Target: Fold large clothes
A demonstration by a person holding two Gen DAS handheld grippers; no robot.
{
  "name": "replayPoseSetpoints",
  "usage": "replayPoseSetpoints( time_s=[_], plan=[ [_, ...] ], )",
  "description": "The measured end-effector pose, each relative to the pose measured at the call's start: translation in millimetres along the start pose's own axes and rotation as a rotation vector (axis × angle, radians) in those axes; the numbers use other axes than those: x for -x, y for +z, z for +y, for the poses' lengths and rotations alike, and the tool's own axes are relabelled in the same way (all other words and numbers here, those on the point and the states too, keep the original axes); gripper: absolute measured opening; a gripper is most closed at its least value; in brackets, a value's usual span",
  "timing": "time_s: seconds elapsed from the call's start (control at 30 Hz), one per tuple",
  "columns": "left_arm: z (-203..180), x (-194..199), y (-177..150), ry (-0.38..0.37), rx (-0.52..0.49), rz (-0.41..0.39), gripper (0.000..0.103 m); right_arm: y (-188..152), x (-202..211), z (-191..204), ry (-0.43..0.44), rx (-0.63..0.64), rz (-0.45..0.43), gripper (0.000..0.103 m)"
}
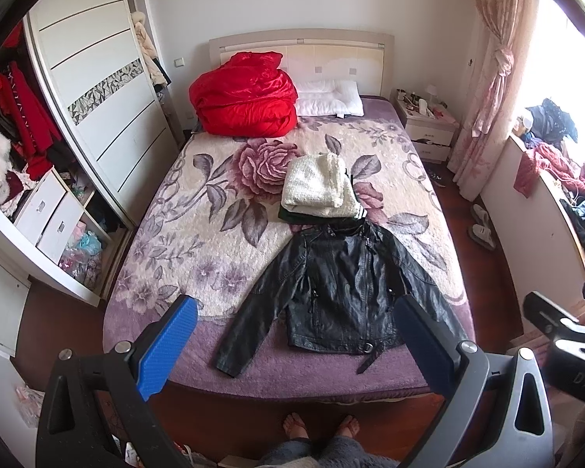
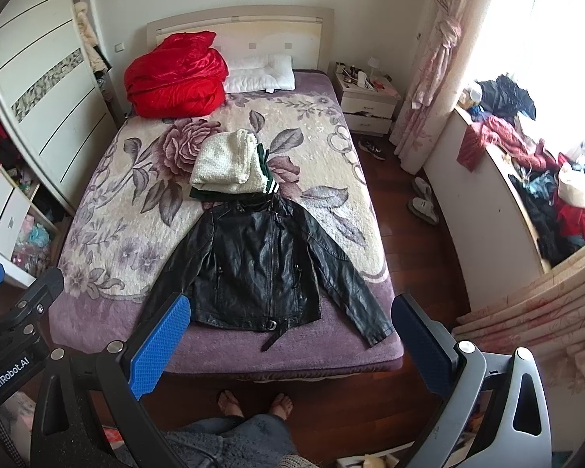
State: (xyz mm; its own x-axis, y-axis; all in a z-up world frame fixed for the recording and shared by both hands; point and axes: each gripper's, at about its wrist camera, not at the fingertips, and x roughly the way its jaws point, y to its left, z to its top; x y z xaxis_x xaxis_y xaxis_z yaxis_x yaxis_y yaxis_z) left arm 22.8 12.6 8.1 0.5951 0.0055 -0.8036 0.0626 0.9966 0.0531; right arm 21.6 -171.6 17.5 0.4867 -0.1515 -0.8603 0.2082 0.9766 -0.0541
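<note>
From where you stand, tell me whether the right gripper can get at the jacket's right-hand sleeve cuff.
Probably yes. The right gripper is open and empty, and the black leather jacket lies flat near the bed's foot edge, its cuff uncovered with nothing between.

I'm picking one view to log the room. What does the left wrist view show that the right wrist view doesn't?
Only the left wrist view shows the open wardrobe side with hanging red clothes. Only the right wrist view shows the far end of the window ledge pile, with a pale bag. Both show the black leather jacket laid flat on the bed, the folded cream sweater, the red quilt, and both open grippers, left gripper and right gripper.
</note>
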Motion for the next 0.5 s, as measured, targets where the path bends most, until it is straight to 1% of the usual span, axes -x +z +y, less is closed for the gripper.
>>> replayPoseSetpoints(
  time_s=[0.07, 0.13, 0.2, 0.23, 0.27, 0.3, 0.37, 0.43, 0.47, 0.5],
  plan=[
    [4.8, -17.3, -1.3, 0.01, -0.013, 0.005, 0.103, 1.4, -19.0, -2.2, -0.001, -0.047, 0.026, 0.103],
    [5.7, -41.4, -1.9, 0.028, -0.03, 0.009, 0.103, -3.6, -47.1, -9.8, 0.025, -0.098, 0.042, 0.103],
    [6.0, -70.5, -3.1, 0.04, -0.04, 0.017, 0.103, -7.5, -79.1, -20.1, 0.047, -0.157, 0.064, 0.103],
    [2.8, -92.4, -5.6, 0.062, -0.048, 0.023, 0.103, -12.4, -102.1, -29.2, 0.064, -0.198, 0.072, 0.103],
    [0.8, -107.9, -7.6, 0.07, -0.053, 0.034, 0.103, -19.0, -129.9, -40.3, 0.068, -0.245, 0.103, 0.103],
    [-1.4, -121.8, -10.0, 0.062, -0.054, 0.041, 0.103, -28.4, -158.2, -50.4, 0.067, -0.287, 0.142, 0.103],
    [-9.0, -166.0, -20.5, 0.063, -0.072, 0.076, 0.103, -49.4, -211.8, -71.6, 0.078, -0.366, 0.211, 0.103],
    [-18.9, -204.2, -30.7, 0.06, -0.093, 0.112, 0.103, -83.3, -280.4, -101.5, 0.083, -0.487, 0.311, 0.103],
    [-25.1, -228.7, -38.5, 0.073, -0.111, 0.144, 0.103, -105.0, -319.8, -120.7, 0.088, -0.561, 0.357, 0.103],
    [-32.8, -256.8, -47.8, 0.09, -0.13, 0.192, 0.103, -123.5, -346.6, -134.8, 0.082, -0.612, 0.394, 0.102]
  ],
)
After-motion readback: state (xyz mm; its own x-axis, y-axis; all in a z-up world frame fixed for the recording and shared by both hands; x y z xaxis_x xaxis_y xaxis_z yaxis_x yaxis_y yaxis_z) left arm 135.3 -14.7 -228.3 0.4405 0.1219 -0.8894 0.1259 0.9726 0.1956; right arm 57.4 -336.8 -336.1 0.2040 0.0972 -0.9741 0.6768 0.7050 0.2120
